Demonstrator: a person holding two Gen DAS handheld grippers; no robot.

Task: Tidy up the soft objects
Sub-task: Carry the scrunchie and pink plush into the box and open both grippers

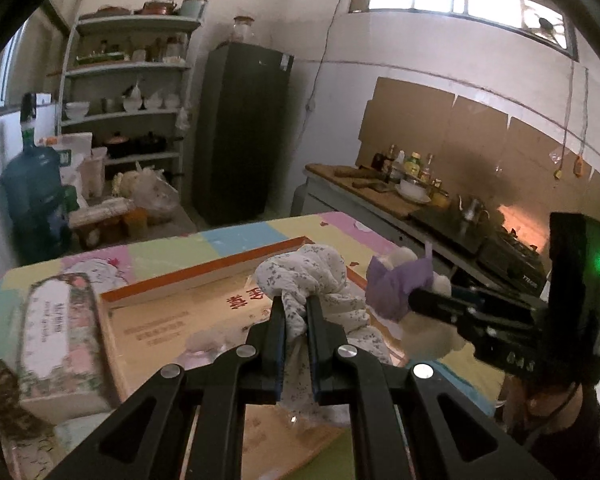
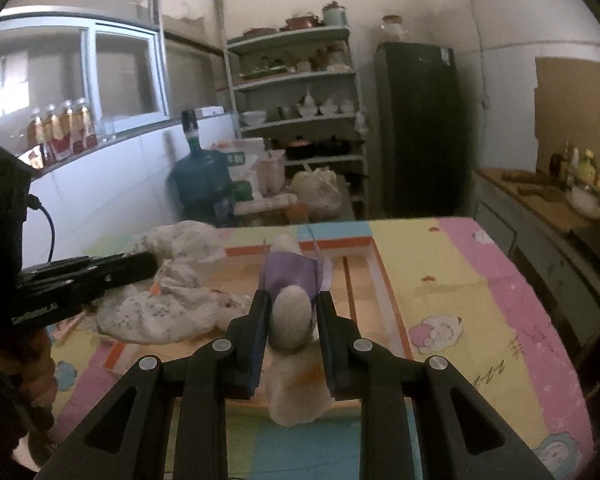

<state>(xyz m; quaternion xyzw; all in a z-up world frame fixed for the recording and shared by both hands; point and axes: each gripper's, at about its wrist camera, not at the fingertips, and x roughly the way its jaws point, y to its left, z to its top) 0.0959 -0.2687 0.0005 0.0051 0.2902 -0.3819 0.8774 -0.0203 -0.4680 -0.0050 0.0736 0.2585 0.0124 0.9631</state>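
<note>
My left gripper [image 1: 294, 308] is shut on a white flower-print cloth toy [image 1: 312, 280] and holds it over a shallow orange-rimmed cardboard box [image 1: 188, 280] on the table. The same toy shows at the left of the right wrist view [image 2: 168, 304]. My right gripper [image 2: 292, 300] is shut on a cream plush toy in a purple dress [image 2: 292, 312], held above the box's right part [image 2: 380, 280]. In the left wrist view the plush [image 1: 396, 284] hangs just right of the cloth toy, with the right gripper [image 1: 420, 300] on it.
The table has a pastel cartoon cover [image 2: 480, 300]. A flower-print tissue box [image 1: 60, 336] lies left of the cardboard box. Behind stand a blue water jug [image 1: 32, 192], a shelf rack [image 1: 128, 92] and a dark fridge [image 1: 240, 132]. A counter with bottles and a stove [image 1: 440, 200] runs along the right.
</note>
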